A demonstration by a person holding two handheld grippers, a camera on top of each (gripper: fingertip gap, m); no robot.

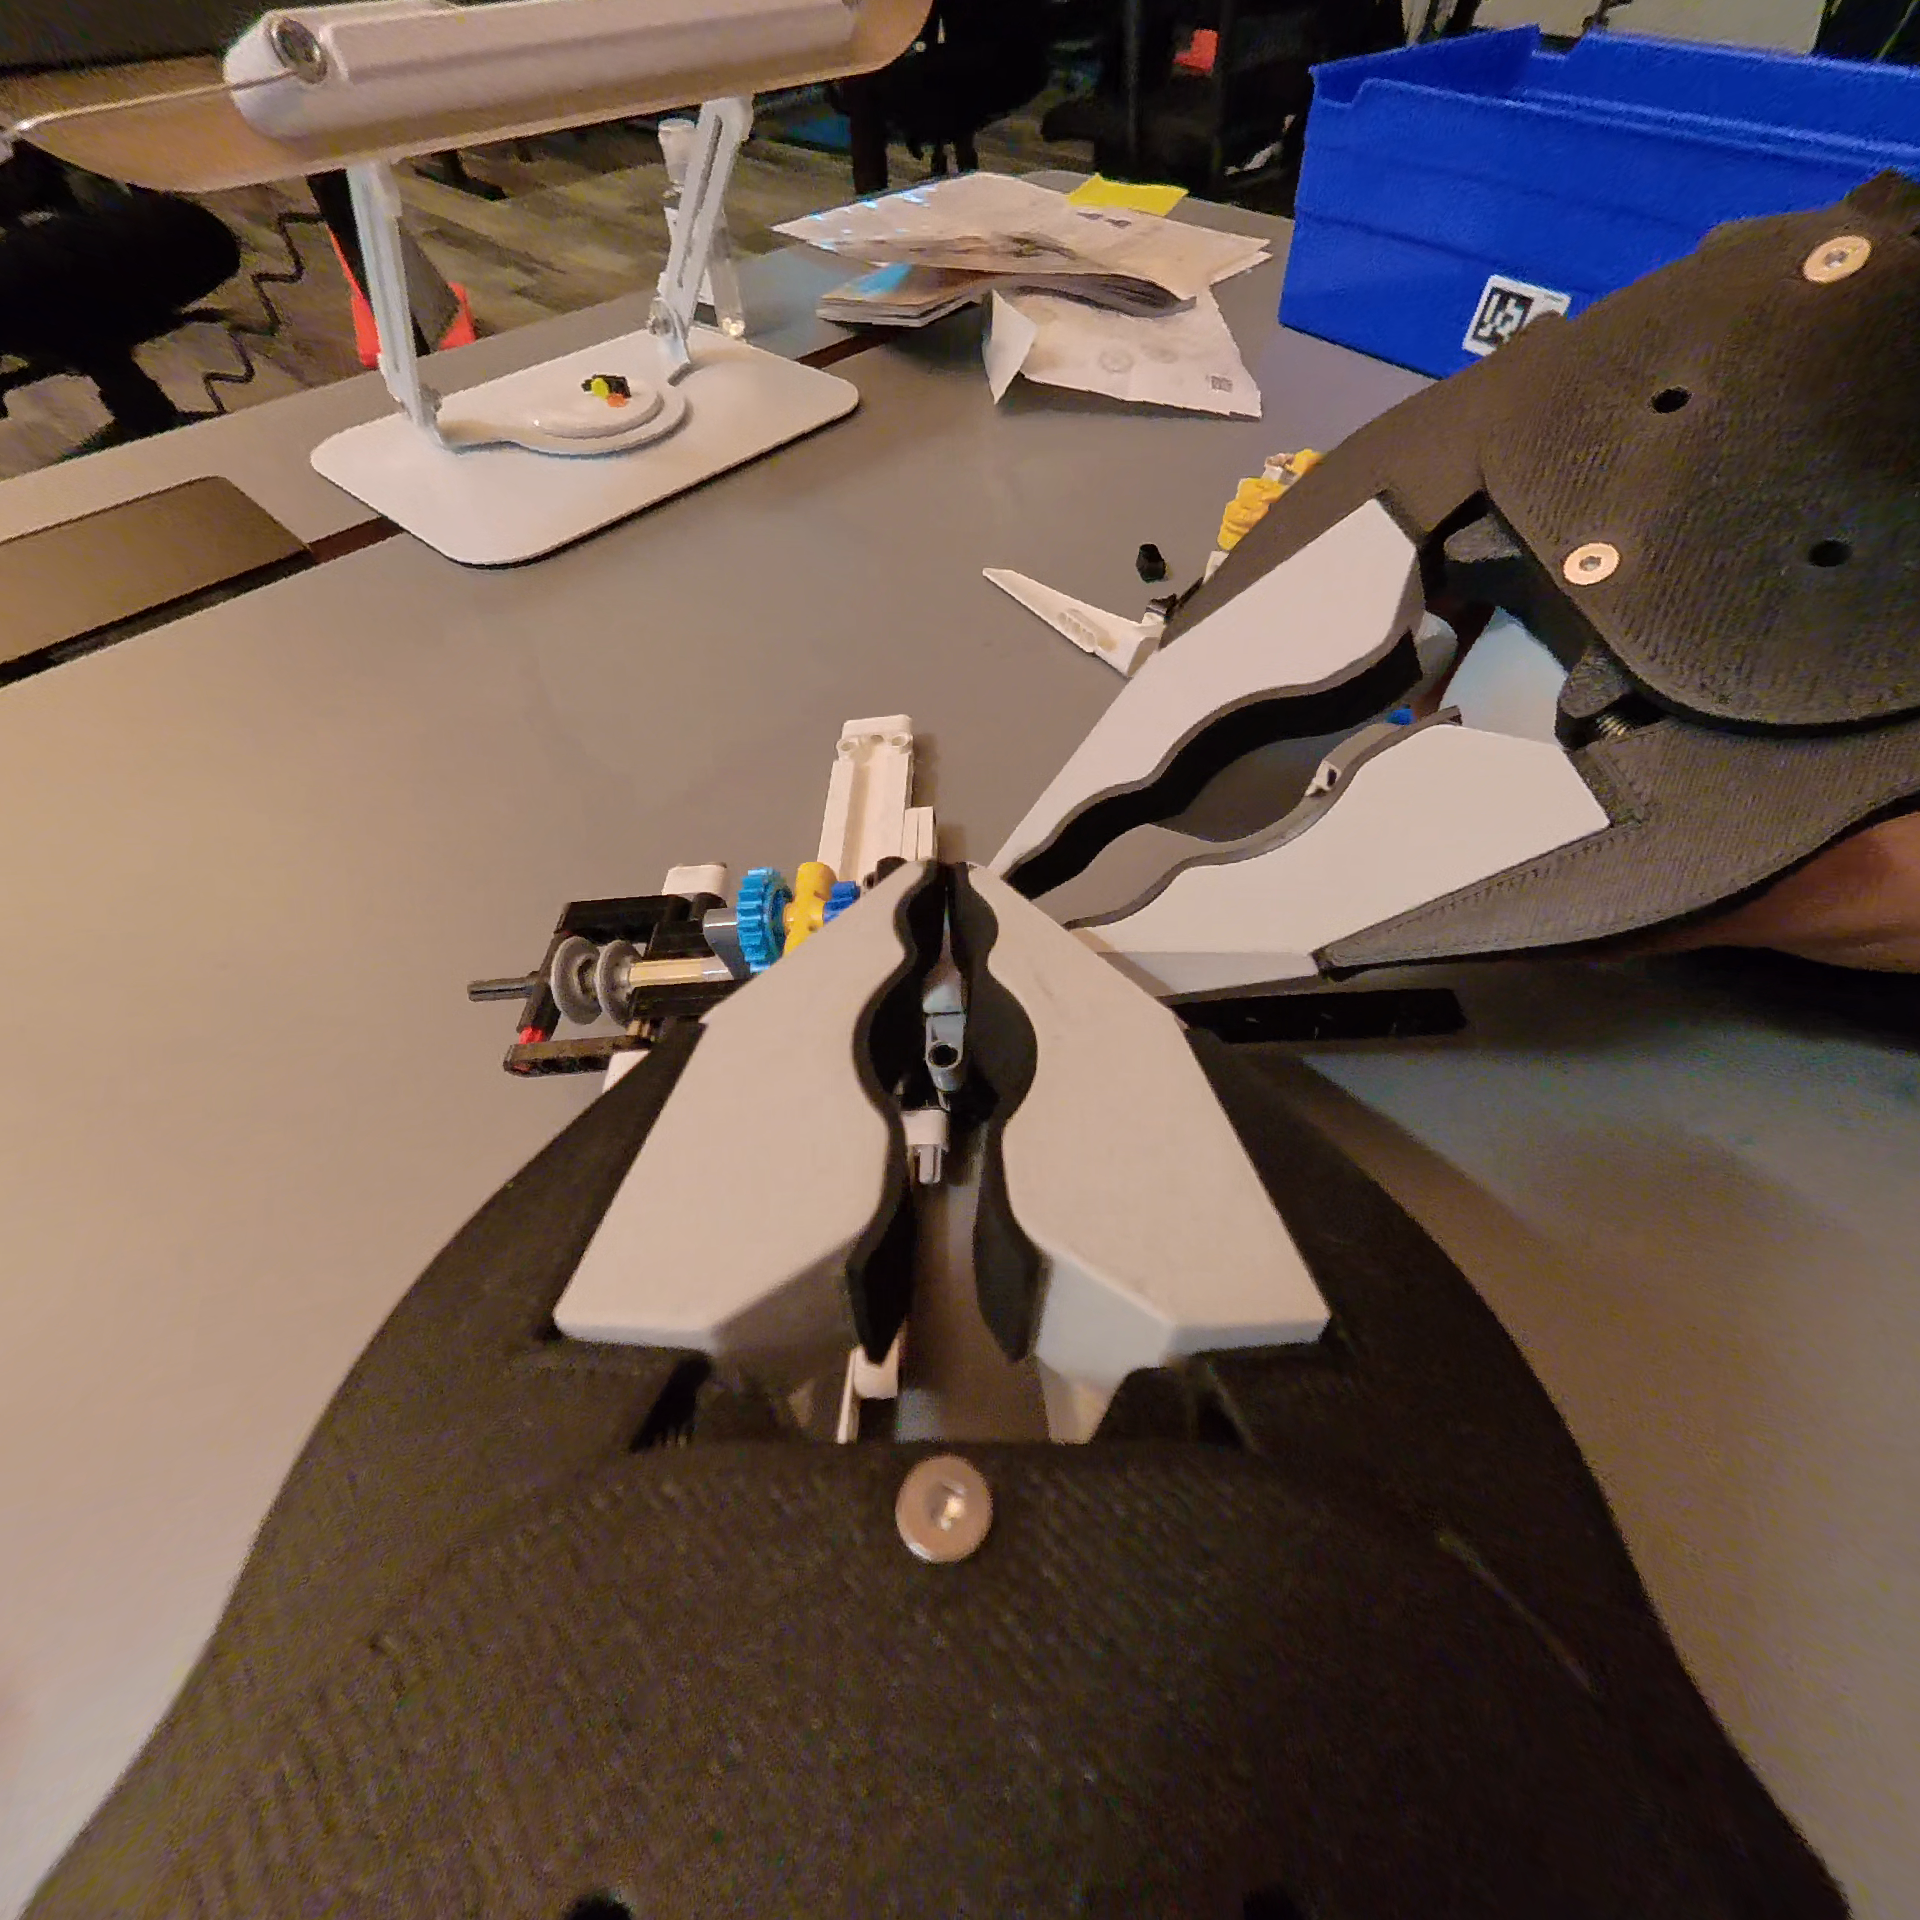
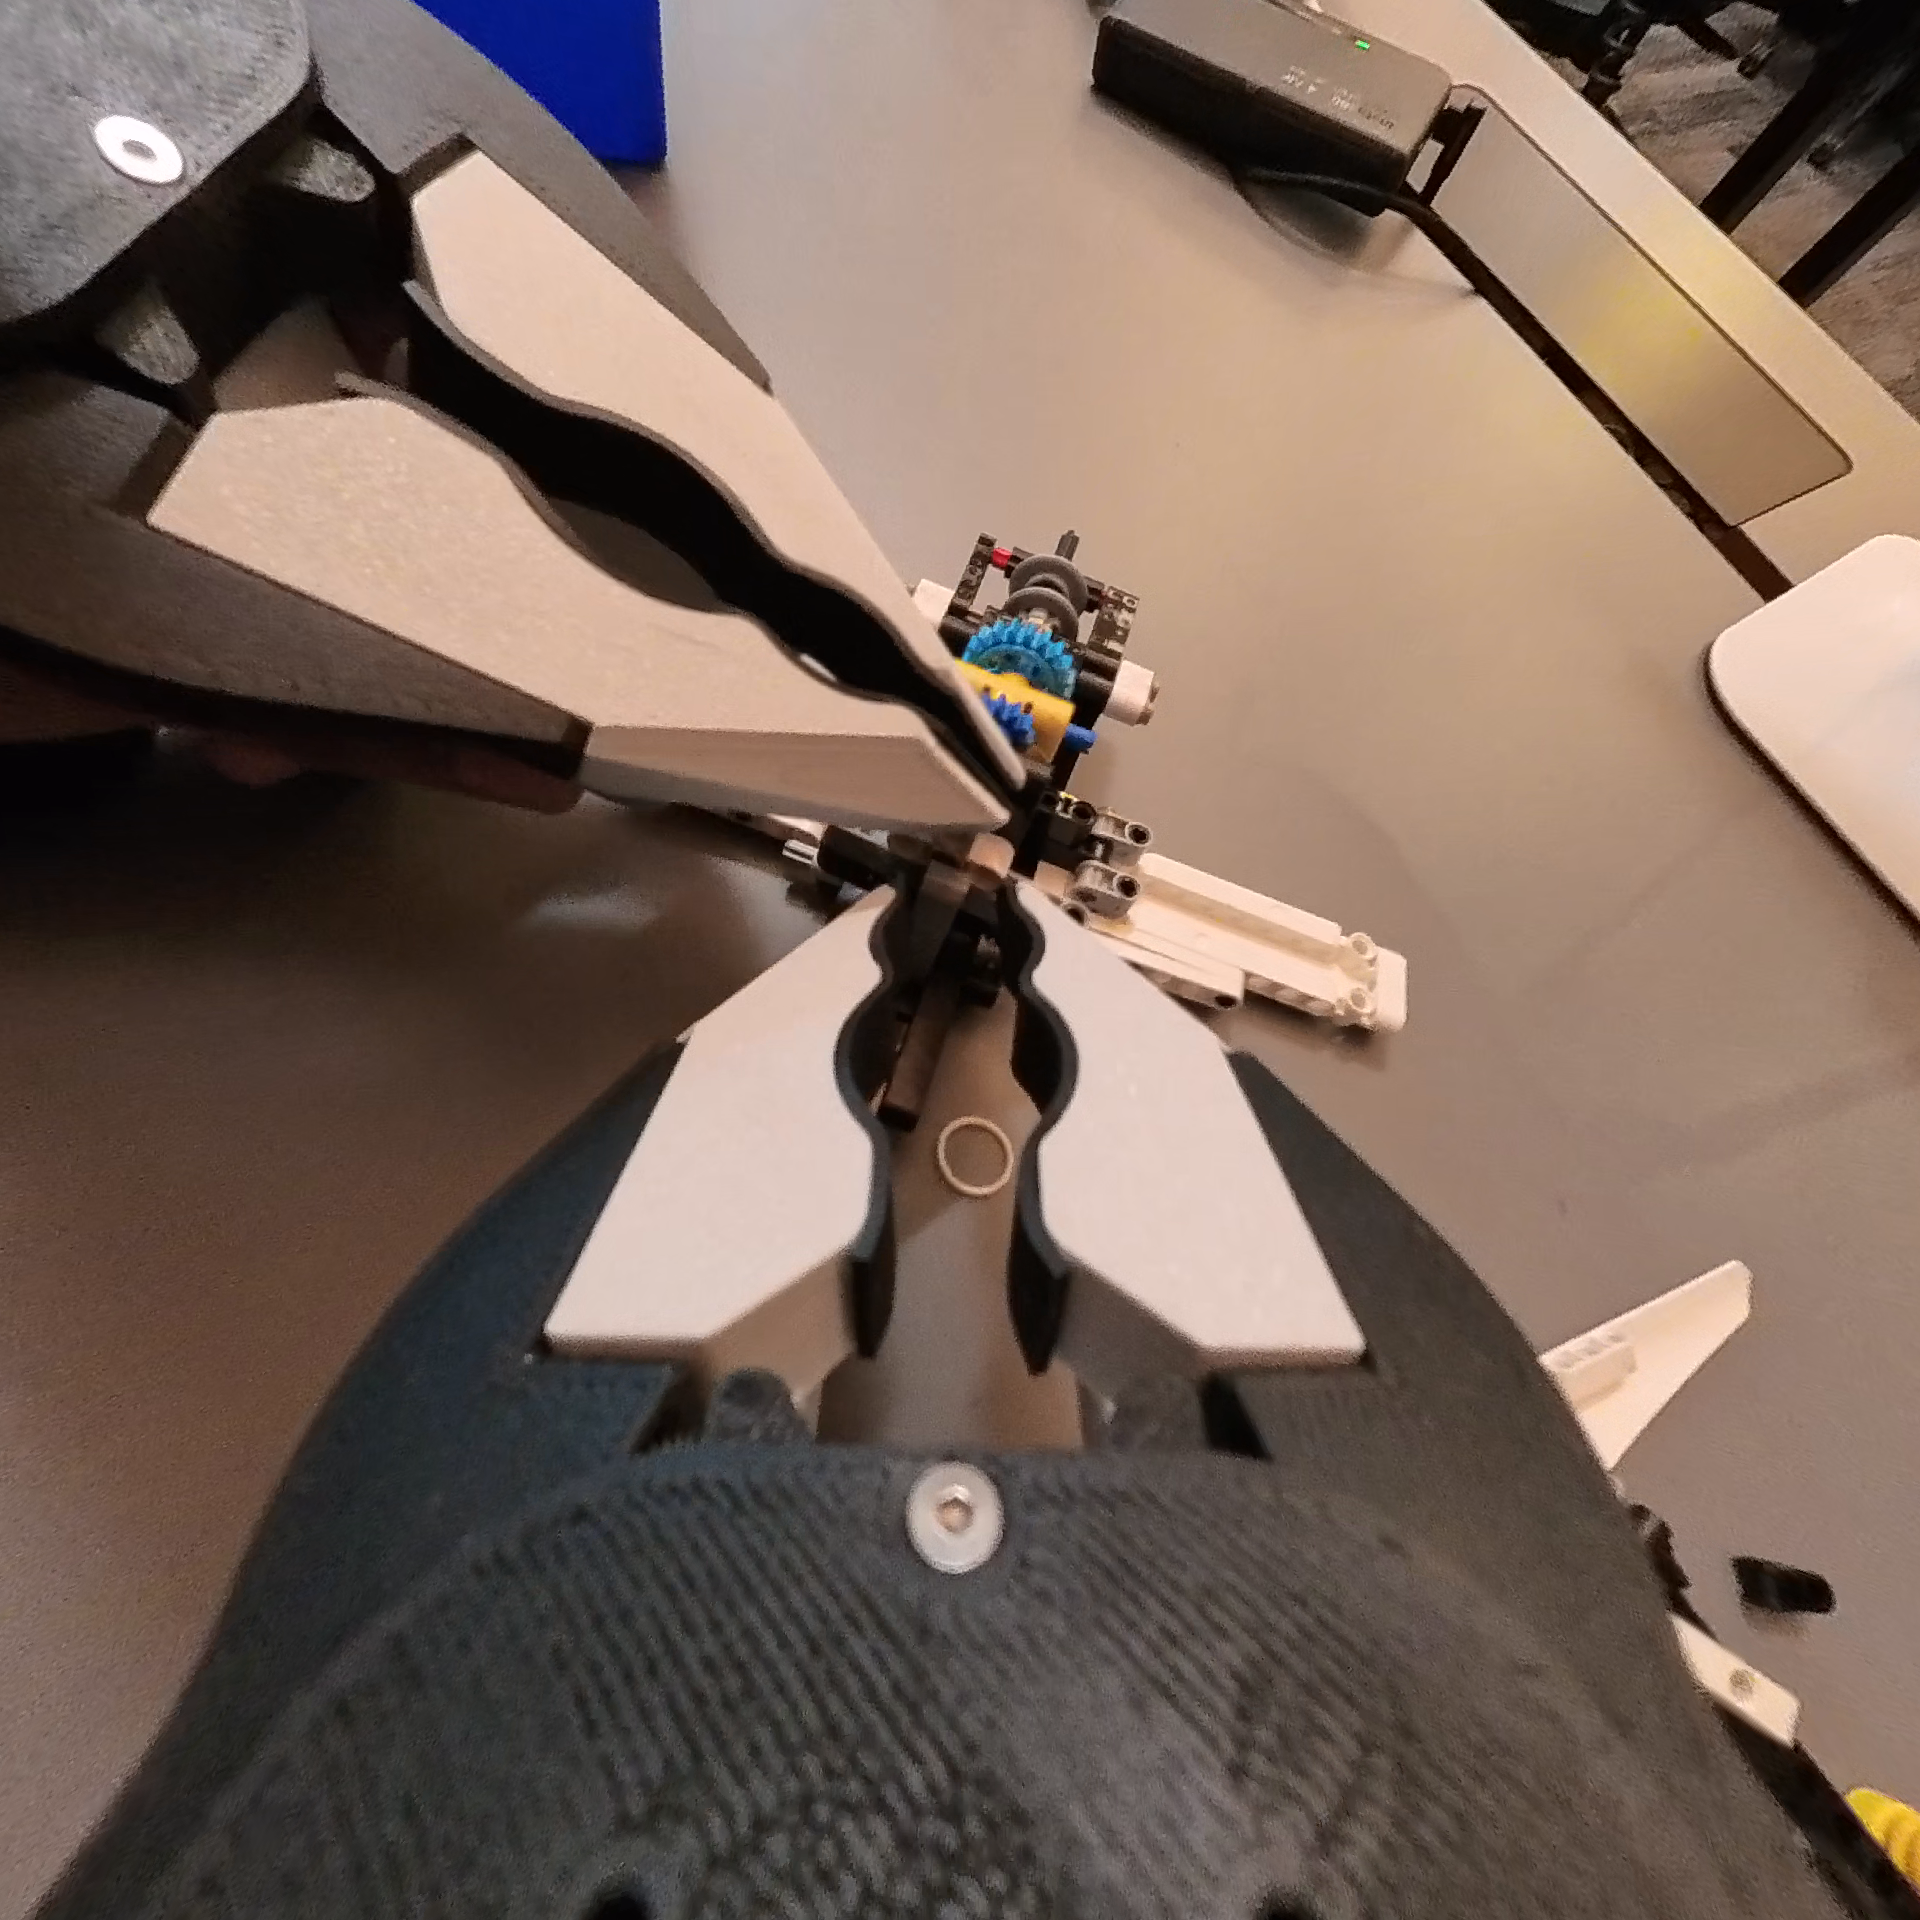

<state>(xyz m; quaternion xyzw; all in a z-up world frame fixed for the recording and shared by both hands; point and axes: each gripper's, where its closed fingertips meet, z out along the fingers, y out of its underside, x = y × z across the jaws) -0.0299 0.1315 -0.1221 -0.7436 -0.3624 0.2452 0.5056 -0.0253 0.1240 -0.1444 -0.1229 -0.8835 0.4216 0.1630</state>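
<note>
Right wrist view alone shows rubber band.

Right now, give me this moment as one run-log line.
left gripper: closed on brick model, grey part | right gripper: closed on model's black part | model on grey table

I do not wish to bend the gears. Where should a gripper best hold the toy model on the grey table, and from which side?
Probably the long white beam of the toy model: it juts out free, straight-sided, away from the blue gears. Come from above, fingers across its width.
</note>
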